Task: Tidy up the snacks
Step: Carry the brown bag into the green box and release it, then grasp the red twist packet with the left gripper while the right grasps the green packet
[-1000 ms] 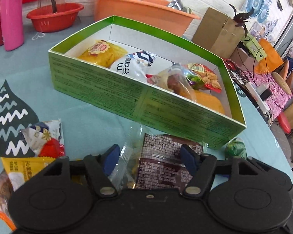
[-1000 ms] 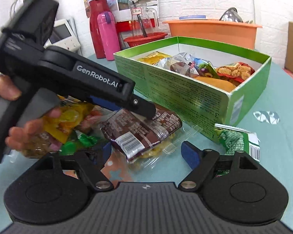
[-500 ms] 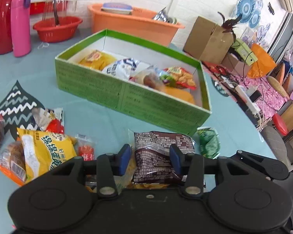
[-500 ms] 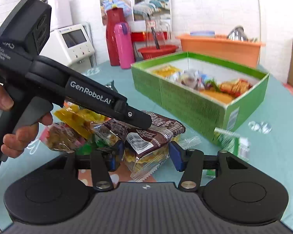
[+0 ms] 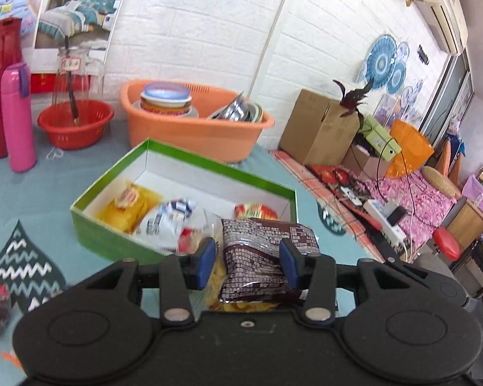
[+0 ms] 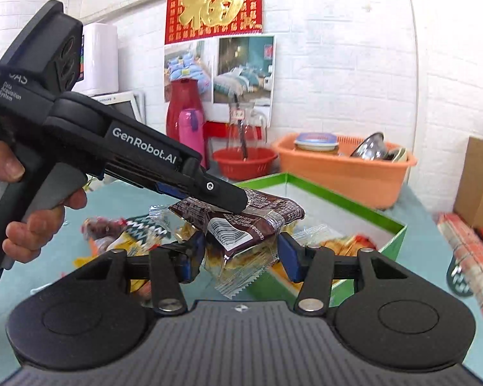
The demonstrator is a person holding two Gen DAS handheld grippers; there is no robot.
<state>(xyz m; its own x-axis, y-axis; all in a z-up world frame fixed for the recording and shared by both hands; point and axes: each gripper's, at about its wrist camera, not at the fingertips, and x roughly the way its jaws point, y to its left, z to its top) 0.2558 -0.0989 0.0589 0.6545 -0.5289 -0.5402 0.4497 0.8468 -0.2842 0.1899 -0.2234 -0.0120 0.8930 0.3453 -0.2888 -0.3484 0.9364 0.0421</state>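
Left gripper [image 5: 247, 263]: blue pads clamped on glossy brown snack packet [image 5: 260, 251], crinkled foil with white print, clear end showing yellow chips. Packet held in air, near corner of green cardboard box [image 5: 93, 231].

Right gripper [image 6: 241, 257] grasps same packet from other side, pads pressing clear crimped wrapper.

Box: rectangular, white inside, holds yellow bag [image 5: 128, 206], white-blue pouch [image 5: 164, 222].

Loose wrapped snacks [image 6: 112, 234] lie on teal tablecloth [image 5: 32, 189].
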